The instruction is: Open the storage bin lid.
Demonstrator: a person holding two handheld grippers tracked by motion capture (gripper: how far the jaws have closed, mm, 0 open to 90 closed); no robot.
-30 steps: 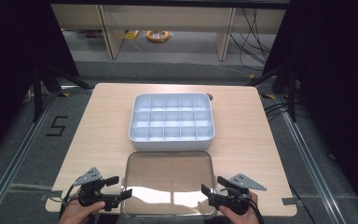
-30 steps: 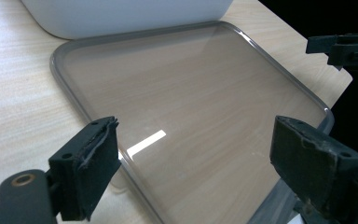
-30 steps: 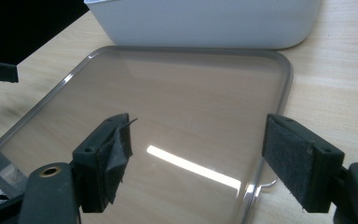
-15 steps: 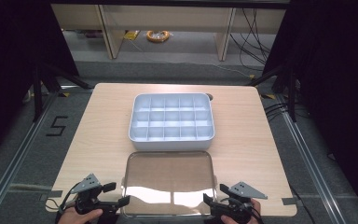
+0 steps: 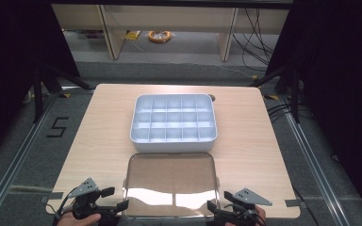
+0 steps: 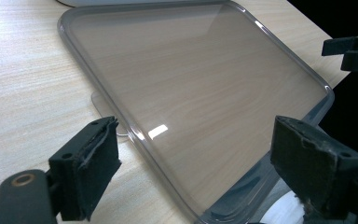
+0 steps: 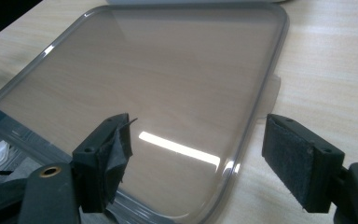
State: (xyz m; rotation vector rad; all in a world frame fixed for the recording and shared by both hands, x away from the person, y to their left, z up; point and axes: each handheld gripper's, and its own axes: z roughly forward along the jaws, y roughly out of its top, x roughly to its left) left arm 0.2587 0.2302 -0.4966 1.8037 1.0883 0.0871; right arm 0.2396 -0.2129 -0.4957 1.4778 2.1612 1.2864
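Between both gaping tongs (image 5: 111, 199), clear lid (image 5: 170, 181).

Lid (image 5: 171, 183): clear, smoke-tinted plastic with white glare streaks, the light wood grain showing through it. Compartment box (image 5: 173, 117): pale grey-white throughout, dividers included; table (image 5: 103, 127): light beige with fine wood-grain pattern. Left gripper (image 5: 111, 200) and right gripper (image 5: 218, 202): black jaws with dark grey pads (image 7: 292, 161), each topped by a grey three-cornered plate (image 5: 84, 188).
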